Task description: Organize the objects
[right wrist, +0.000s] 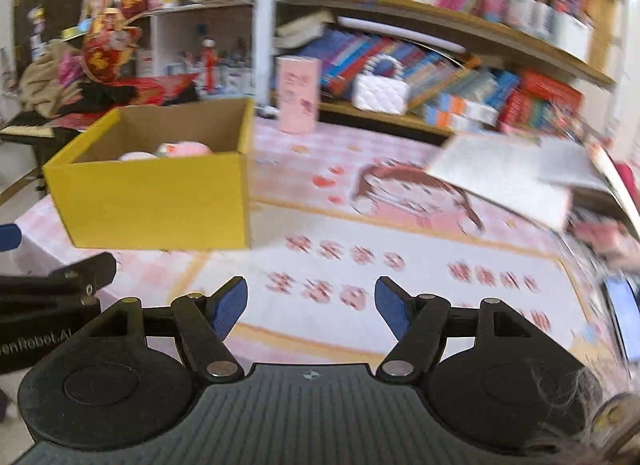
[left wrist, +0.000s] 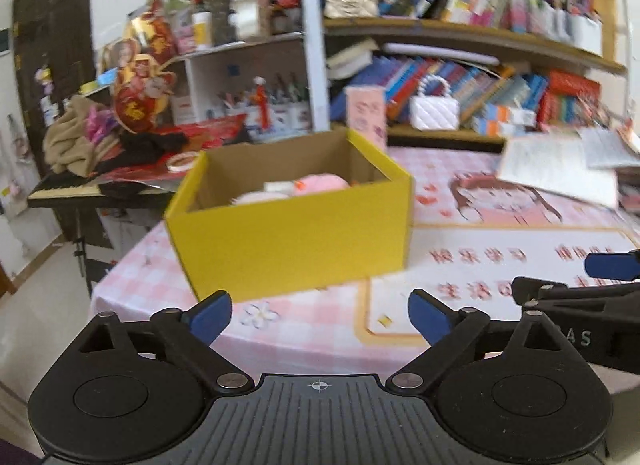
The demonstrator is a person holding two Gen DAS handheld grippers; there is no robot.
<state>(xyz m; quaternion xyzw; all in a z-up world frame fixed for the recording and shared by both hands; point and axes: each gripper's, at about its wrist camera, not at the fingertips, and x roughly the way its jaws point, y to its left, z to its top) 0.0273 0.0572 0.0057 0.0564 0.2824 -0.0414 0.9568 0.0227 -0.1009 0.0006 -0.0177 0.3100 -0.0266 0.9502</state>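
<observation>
Hovering over the pink-checked tabletop (left wrist: 132, 285), the left hand-held gripper (left wrist: 320, 317) gapes wide and empty; the right hand-held gripper (right wrist: 311, 307) is spread too, nothing between its pads. Just ahead sits the yellow cardboard box (left wrist: 288, 241), pink plush toys (left wrist: 320, 182) inside.

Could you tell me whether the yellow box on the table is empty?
Not empty. The yellow box stands open-topped, with pink soft items showing above its front wall.

Right gripper (right wrist: 311, 307) jaws apart, empty — yellow box (right wrist: 160, 201) ahead-left
</observation>
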